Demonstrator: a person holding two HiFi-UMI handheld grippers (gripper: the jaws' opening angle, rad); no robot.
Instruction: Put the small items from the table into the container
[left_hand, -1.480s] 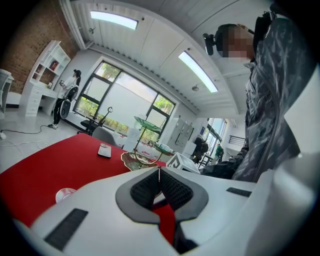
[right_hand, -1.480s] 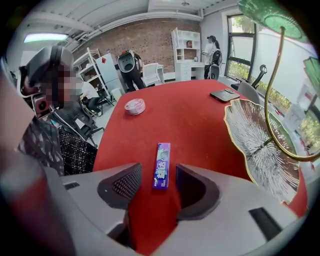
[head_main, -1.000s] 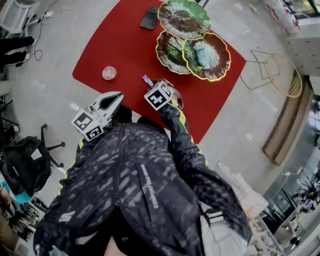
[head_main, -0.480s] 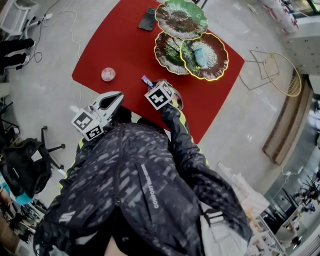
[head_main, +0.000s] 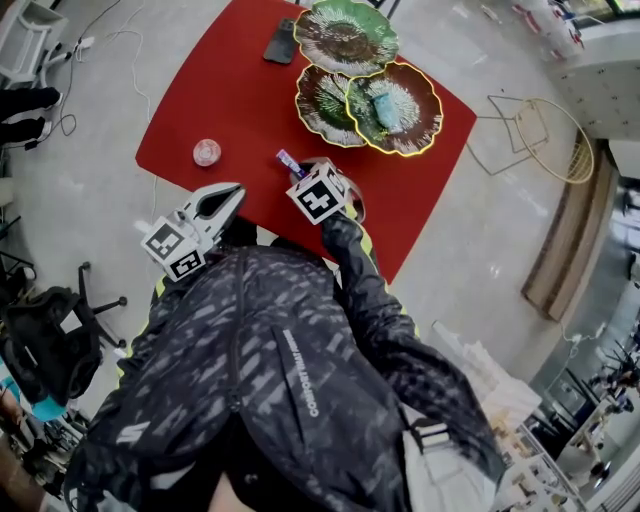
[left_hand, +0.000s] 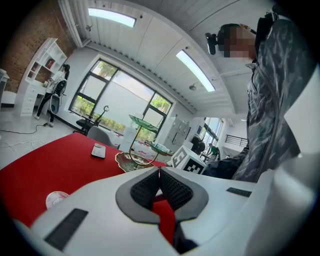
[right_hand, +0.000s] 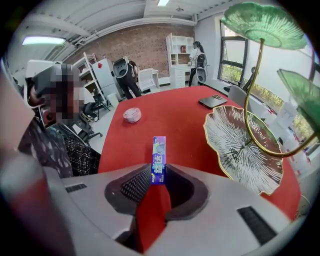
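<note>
The purple pack (right_hand: 159, 162) stands pinched in your right gripper (right_hand: 159, 176) over the red table (right_hand: 175, 117); the pickup looks done; next, carry it to the leaf-shaped dish (right_hand: 240, 150) and release; your left gripper (left_hand: 159, 172) sits closed, empty.

Red table (head_main: 230, 110), purple packet (right_hand: 159, 160), green leaf-patterned plate (head_main: 345, 35)

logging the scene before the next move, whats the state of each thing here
right gripper, fingers shut on the purple gum pack
purple gum pack, held, sticking out past the fingers
left gripper, fingers shut, empty
small round item, on the red table, untouched
phone, flat on the table
teal packet, in the gold-rimmed leaf plate
green leaf plate, empty
</note>
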